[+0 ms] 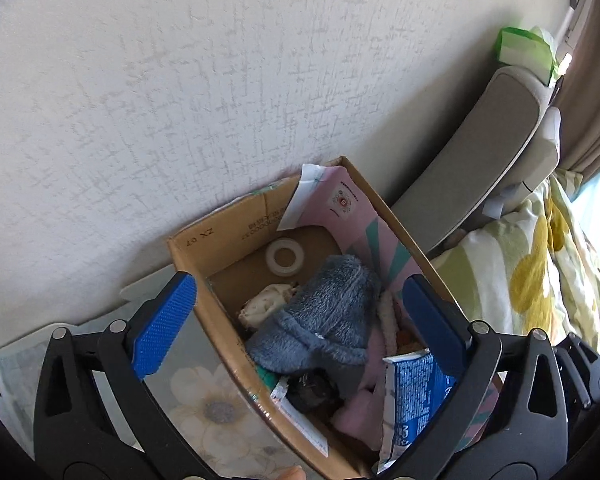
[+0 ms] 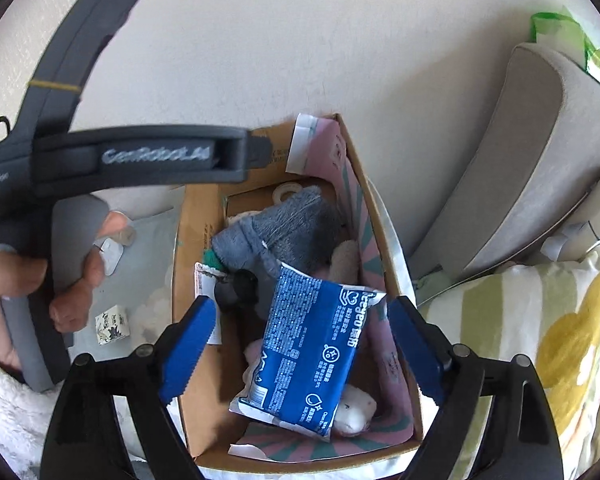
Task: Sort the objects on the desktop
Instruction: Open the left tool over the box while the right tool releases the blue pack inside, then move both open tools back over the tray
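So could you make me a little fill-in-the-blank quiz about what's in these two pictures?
1. The fluffy grey cloth lies inside a ______ box.
2. The packet lying on top of the pile is mostly ______ in colour.
3. The white roll of tape sits at the end of the box nearest the ______.
4. The pads on both claws, left claw and right claw, are ______.

Missing words: cardboard; blue; wall; blue
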A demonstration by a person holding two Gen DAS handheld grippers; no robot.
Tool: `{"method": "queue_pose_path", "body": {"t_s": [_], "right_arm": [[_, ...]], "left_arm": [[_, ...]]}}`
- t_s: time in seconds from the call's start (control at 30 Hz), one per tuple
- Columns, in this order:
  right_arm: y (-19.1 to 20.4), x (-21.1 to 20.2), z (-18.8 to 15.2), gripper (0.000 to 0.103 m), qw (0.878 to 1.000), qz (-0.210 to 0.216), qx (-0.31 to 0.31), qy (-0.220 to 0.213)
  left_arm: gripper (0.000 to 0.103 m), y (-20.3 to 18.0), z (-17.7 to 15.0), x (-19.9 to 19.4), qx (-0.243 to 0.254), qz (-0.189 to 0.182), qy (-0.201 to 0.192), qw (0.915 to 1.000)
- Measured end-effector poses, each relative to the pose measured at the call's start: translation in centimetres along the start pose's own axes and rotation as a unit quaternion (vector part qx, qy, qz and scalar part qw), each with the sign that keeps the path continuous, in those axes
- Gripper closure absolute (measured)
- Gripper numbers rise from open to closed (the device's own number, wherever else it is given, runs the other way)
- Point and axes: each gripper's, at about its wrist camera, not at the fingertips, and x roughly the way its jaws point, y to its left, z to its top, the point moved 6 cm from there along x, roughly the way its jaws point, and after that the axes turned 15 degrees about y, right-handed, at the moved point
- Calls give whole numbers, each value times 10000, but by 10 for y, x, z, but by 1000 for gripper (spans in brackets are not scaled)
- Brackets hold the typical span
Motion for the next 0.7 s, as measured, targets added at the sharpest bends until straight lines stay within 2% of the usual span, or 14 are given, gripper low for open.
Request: {"method": "queue_pose_path", "body": {"t_s": [0.17, 0.43, 0.53, 0.7], "right_arm": [[8, -3, 2, 17, 10000, 15, 0, -74], [39, -19, 4, 17, 9993, -84, -268, -259], [56, -31, 6, 17, 9979, 105, -441, -466], [89, -42, 9, 17, 9945, -83, -825, -642]], "left_arm": [[0, 13, -11, -16, -37, 36, -107, 9999], [0, 50, -38, -64, -114, 173, -571, 9982], [1, 69, -51, -81, -254, 161, -735, 9968], [0, 108, -78, -104, -676, 205, -923, 9932]]}}
